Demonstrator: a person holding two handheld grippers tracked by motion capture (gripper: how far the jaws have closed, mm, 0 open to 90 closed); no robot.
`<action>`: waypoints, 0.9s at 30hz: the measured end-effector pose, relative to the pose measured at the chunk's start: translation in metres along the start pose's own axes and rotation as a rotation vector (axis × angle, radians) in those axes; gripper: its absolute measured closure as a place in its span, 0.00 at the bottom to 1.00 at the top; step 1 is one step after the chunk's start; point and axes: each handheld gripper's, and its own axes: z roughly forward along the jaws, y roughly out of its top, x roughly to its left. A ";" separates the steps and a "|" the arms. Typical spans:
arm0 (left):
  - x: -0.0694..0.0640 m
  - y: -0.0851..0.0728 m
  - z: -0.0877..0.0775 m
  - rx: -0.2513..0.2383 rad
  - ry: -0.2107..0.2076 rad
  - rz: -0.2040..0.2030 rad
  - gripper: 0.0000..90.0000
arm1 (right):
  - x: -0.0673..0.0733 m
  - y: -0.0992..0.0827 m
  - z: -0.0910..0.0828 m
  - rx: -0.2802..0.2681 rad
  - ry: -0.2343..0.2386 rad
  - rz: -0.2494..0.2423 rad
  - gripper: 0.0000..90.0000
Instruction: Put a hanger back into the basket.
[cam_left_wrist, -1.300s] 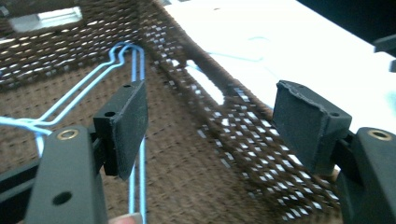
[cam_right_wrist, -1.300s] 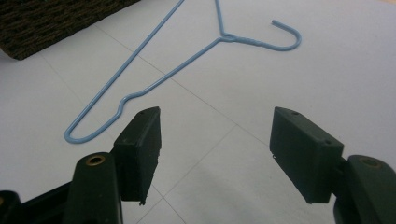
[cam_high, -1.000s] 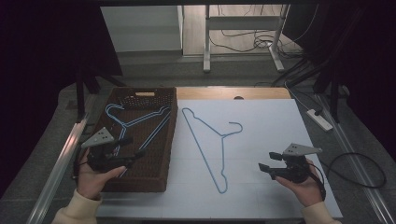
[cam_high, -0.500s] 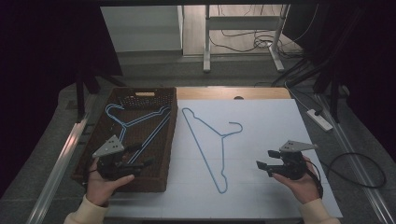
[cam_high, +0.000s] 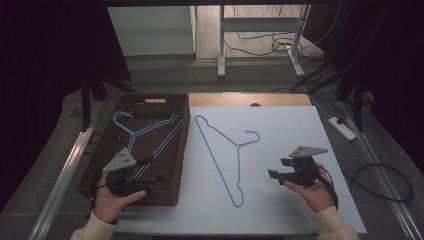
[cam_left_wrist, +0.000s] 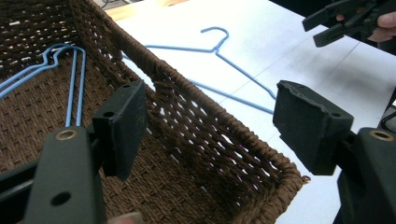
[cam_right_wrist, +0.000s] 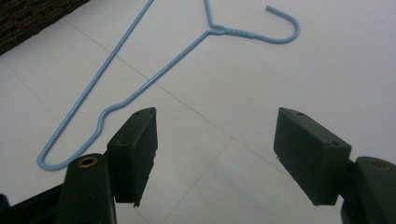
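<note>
A blue wire hanger (cam_high: 237, 146) lies flat on the white table (cam_high: 285, 125), its hook toward the right. Two more blue hangers (cam_high: 150, 129) rest inside the brown woven basket (cam_high: 155, 101) on the left. My left gripper (cam_high: 152, 176) hovers open over the basket's near end. In the left gripper view its jaws (cam_left_wrist: 210, 119) straddle the basket's right wall (cam_left_wrist: 187, 84) without touching it, with the basket hangers (cam_left_wrist: 72, 88) beyond. My right gripper (cam_high: 274, 173) is open, low over the table, right of the lying hanger (cam_right_wrist: 212, 31); nothing sits between its jaws (cam_right_wrist: 215, 154).
The basket fills the table's left side. A wooden strip (cam_high: 250, 100) runs along the far edge. Beyond the table stand a desk frame (cam_high: 220, 45) with cables, and a power strip (cam_high: 342, 127) lies on the floor at the right.
My left gripper has drawn back toward the person and slightly right, to the basket's near end. The right gripper has hardly shifted. The hangers stay put.
</note>
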 end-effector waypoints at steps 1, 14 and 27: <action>-0.001 0.000 0.000 0.001 0.000 0.001 0.30 | 0.000 0.002 0.002 0.010 0.004 0.001 0.35; -0.009 -0.002 0.005 0.007 -0.008 0.014 0.30 | -0.012 0.032 0.040 0.081 0.004 -0.034 0.61; -0.010 -0.003 0.008 0.023 -0.024 0.017 0.30 | -0.037 0.070 0.089 0.114 -0.011 -0.002 1.00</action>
